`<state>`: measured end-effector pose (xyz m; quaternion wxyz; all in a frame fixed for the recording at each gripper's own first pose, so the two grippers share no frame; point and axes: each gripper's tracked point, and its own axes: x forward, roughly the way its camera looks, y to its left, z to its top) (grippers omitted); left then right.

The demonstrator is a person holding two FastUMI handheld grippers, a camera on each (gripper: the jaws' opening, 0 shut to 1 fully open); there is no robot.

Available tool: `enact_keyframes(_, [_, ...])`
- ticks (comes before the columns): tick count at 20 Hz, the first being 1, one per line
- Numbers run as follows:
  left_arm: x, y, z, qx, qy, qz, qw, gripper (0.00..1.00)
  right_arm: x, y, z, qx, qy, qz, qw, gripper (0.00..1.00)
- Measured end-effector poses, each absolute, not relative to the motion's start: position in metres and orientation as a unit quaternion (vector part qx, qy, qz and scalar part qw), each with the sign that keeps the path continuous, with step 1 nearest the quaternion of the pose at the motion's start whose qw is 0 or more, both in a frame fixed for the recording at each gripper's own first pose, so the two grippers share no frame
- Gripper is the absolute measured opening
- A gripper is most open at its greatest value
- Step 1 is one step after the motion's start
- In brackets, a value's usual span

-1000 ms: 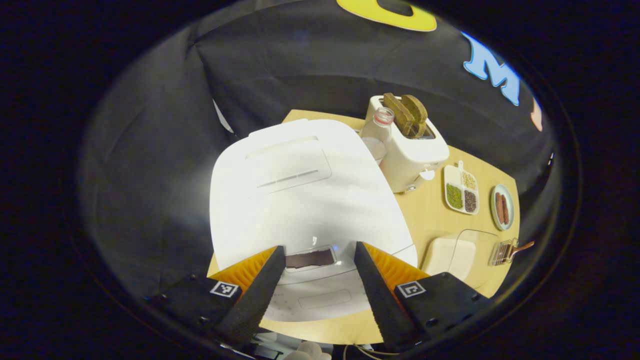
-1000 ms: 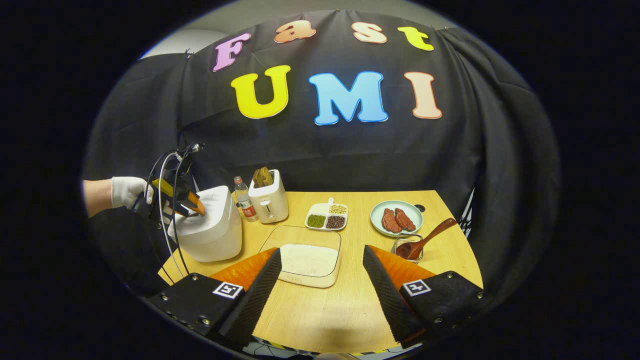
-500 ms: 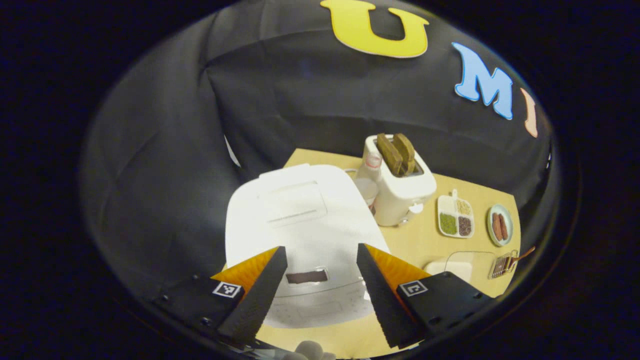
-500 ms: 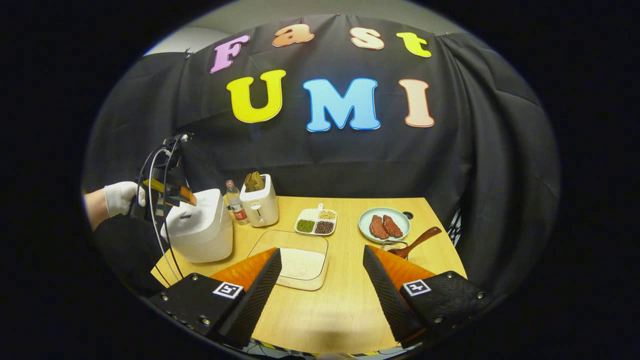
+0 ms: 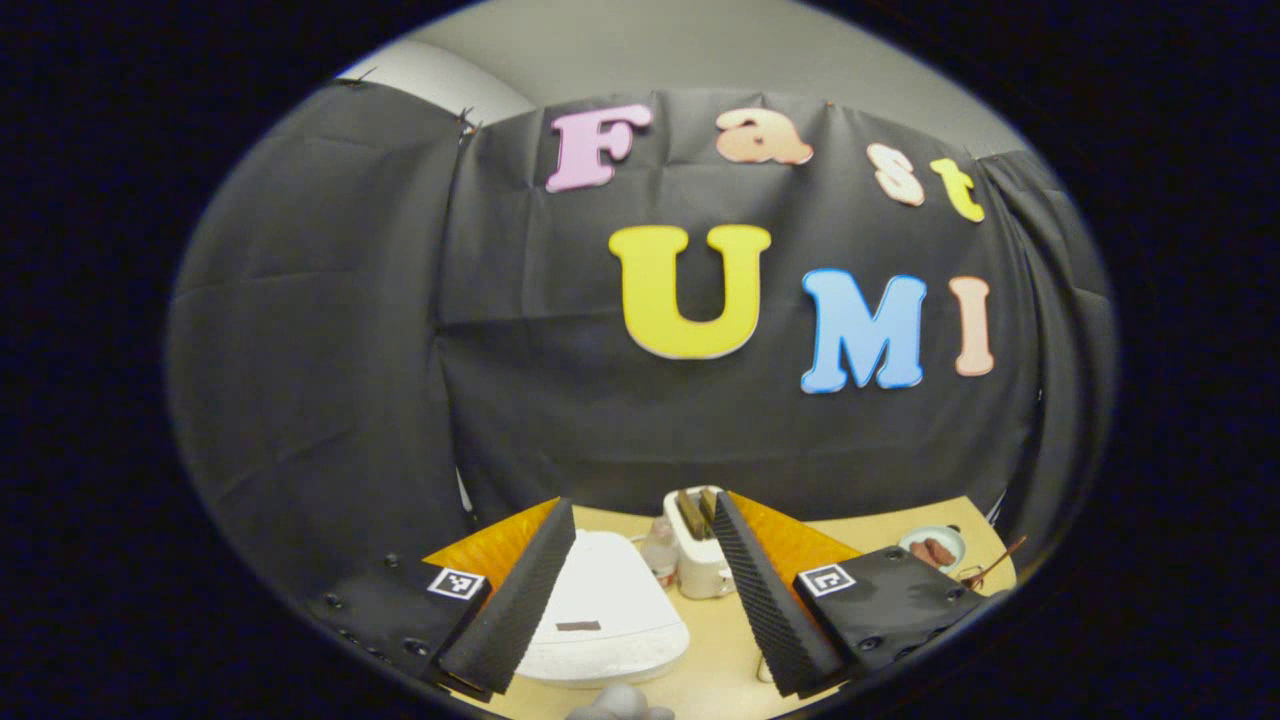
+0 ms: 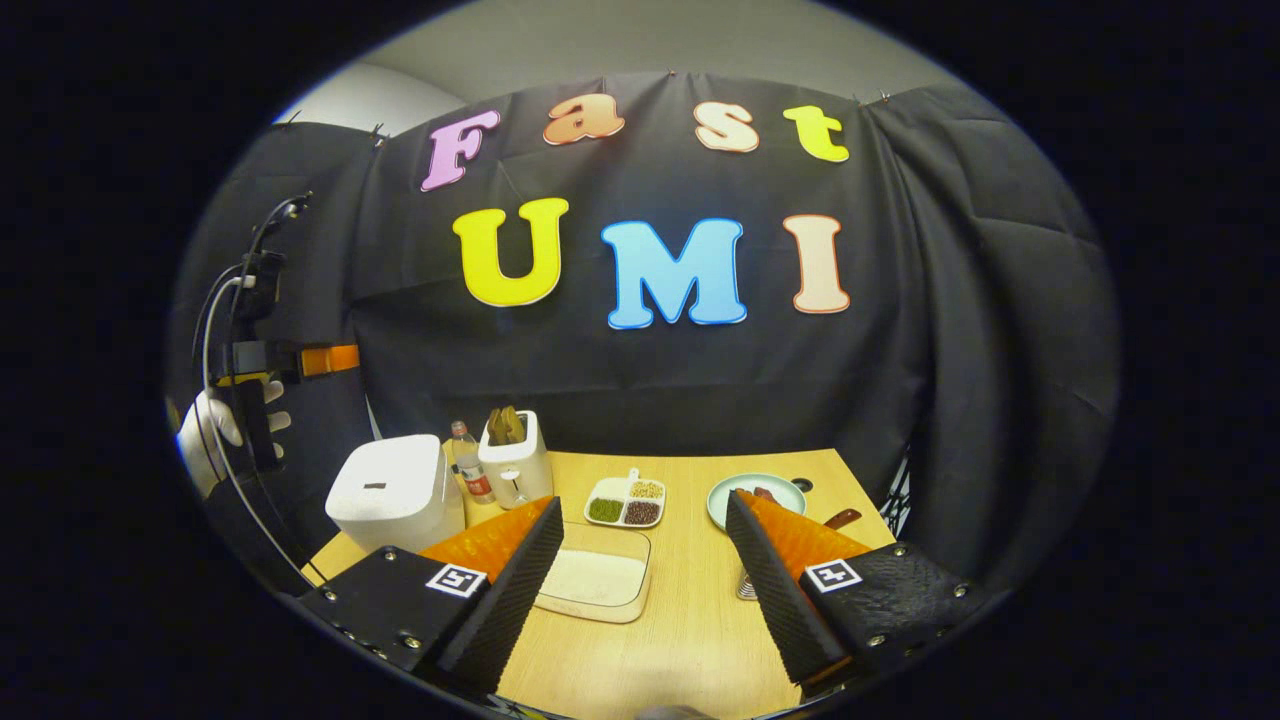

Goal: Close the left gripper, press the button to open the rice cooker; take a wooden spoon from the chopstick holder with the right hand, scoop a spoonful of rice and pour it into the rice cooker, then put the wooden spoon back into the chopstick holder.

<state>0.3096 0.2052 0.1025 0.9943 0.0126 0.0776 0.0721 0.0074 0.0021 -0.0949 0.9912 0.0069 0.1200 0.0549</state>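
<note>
The white rice cooker [image 6: 392, 492] sat lid-down at the lower left of the right gripper view, bottle [image 6: 468, 462] and toaster [image 6: 514, 458] beside it; both the left gripper [image 5: 635, 600] and right gripper [image 6: 640, 590] gaped, empty

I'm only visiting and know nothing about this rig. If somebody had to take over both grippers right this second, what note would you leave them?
Left gripper: open, empty, held up above the table's left end by a gloved hand.
Right gripper: open, empty, over the table's near edge.
Rice cooker: lid shut, at the left.
Rice tray: between the right fingers, farther off.
Wooden spoon: in the chopstick holder, partly hidden by the right finger.
Done: nothing that shows.
Left: close left gripper, press the button, scoop, pour, return spoon.
</note>
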Motion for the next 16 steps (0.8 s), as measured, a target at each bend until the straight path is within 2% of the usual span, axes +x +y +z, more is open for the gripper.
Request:
enact_keyframes(3, [0.273, 0.182, 0.150, 0.028, 0.020, 0.056, 0.998, 0.99, 0.007, 0.007, -0.070, 0.011, 0.086, 0.054, 0.995, 1.00])
enact_keyframes(6, [0.243, 0.162, 0.169, 0.026, -0.003, 0.041, 0.999, 0.99, 0.006, 0.007, -0.055, -0.003, 0.065, 0.049, 0.997, 1.00])
enact_keyframes(8, [0.222, 0.147, 0.167, 0.024, -0.002, 0.032, 0.999, 0.99, 0.006, 0.010, -0.045, -0.007, 0.051, 0.048, 0.998, 1.00])
enact_keyframes(9, [0.215, 0.142, 0.162, 0.021, 0.004, 0.029, 0.999, 0.99, 0.005, 0.011, -0.040, -0.006, 0.043, 0.046, 0.998, 0.96])
enact_keyframes(10, [0.207, 0.140, 0.153, 0.018, 0.009, 0.025, 0.999, 0.99, 0.004, 0.012, -0.036, -0.006, 0.038, 0.045, 0.998, 1.00])
enact_keyframes(11, [0.202, 0.138, 0.147, 0.012, 0.015, 0.026, 0.999, 1.00, 0.003, 0.013, -0.032, -0.008, 0.033, 0.045, 0.998, 0.96])
enact_keyframes(13, [0.194, 0.139, 0.134, 0.001, 0.026, 0.026, 0.999, 1.00, 0.001, 0.015, -0.026, -0.009, 0.028, 0.045, 0.999, 1.00])
enact_keyframes(14, [0.192, 0.141, 0.131, 0.002, 0.025, 0.031, 0.999, 0.96, 0.000, 0.013, -0.022, -0.008, 0.022, 0.039, 0.999, 1.00])
enact_keyframes(16, [0.188, 0.146, 0.136, 0.015, 0.014, 0.036, 0.999, 0.98, -0.001, 0.011, -0.020, -0.006, 0.019, 0.035, 0.999, 1.00])
